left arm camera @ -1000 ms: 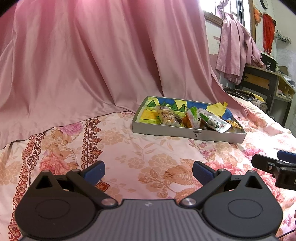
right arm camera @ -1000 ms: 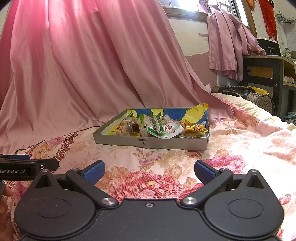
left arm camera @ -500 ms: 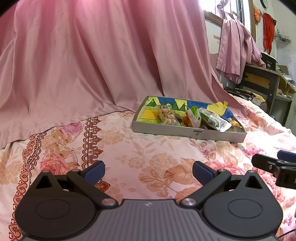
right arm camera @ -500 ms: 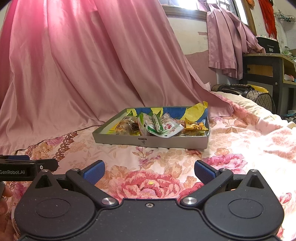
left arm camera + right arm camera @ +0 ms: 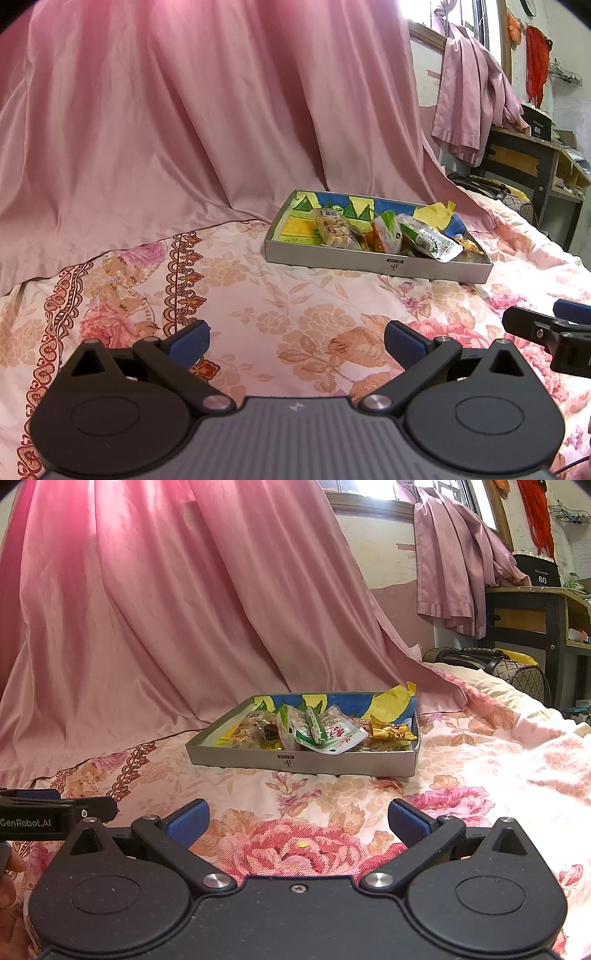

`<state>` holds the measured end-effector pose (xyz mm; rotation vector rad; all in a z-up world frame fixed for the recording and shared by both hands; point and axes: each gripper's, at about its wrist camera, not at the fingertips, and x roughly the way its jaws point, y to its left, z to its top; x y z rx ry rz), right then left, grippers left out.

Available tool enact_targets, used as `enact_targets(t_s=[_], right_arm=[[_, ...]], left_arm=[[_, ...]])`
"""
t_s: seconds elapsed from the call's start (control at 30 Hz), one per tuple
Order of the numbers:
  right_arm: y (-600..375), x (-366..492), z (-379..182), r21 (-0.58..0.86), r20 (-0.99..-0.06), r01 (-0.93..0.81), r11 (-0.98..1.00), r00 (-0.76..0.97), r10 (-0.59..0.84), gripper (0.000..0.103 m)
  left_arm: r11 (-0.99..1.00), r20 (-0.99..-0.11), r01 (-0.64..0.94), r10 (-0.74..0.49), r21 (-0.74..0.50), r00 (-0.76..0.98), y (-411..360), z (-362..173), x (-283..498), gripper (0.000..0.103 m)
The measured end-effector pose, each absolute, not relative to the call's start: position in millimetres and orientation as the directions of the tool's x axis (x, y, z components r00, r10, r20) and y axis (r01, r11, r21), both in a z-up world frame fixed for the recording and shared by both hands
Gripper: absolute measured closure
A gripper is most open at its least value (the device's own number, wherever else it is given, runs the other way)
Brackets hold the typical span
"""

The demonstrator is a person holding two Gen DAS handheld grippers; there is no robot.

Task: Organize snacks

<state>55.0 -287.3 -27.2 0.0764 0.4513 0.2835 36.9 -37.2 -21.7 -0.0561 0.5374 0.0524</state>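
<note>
Both hand-held grippers — left (image 5: 297, 343), right (image 5: 297, 821) — hover level, fingers spread.

Bedspread (image 5: 295, 797) btwn right gripper (image 5: 295, 821) & snack box (image 5: 295, 762) at 12 o'clock lies bare. Left gripper (image 5: 295, 341): bare cloth toward 1 o'clock. Pink curtain (image 5: 166, 609) blocks behind box; packets crowd its inside.

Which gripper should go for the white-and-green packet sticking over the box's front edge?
Right, probably. The right gripper faces the white-and-green packet almost straight ahead; from the left gripper it lies off rightward. Both are open.
</note>
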Motion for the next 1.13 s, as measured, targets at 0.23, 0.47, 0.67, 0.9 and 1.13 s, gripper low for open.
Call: enact_targets(t_s=[0.23,0.47,0.67,0.9,1.13], right_arm=[[-287.0,54.8,-27.3,0.135,-0.42,-0.253,0.958,0.861,0.287,0.001],[-286.9,54.4,-27.8,0.134,-0.42,-0.253,0.958,0.861,0.287,0.001],[-286.7,54.1,-28.9,0.134,-0.422,-0.253,0.958,0.86,0.286,0.001],[-284.9,54.3,-29.0,0.131,-0.426,-0.256,0.958,0.858,0.288,0.001],[-284.9,54.4,-29.1,0.131,-0.426,-0.256,0.958,0.857,0.288,0.001]], left_arm=[[0.997,-0.519,-0.069,0.041,-0.035,0.854,-37.4,-21.4,36.9,0.0],[0.995,-0.544,-0.103,0.085,-0.003,0.835,-38.5,-21.7,39.3,0.0],[0.993,-0.555,-0.118,0.086,-0.022,0.827,-34.5,-23.8,39.7,0.0],[0.995,-0.563,-0.101,0.081,-0.005,0.823,-37.9,-26.1,39.6,0.0],[0.995,-0.559,-0.098,0.08,-0.002,0.825,-39.1,-25.7,38.7,0.0]])
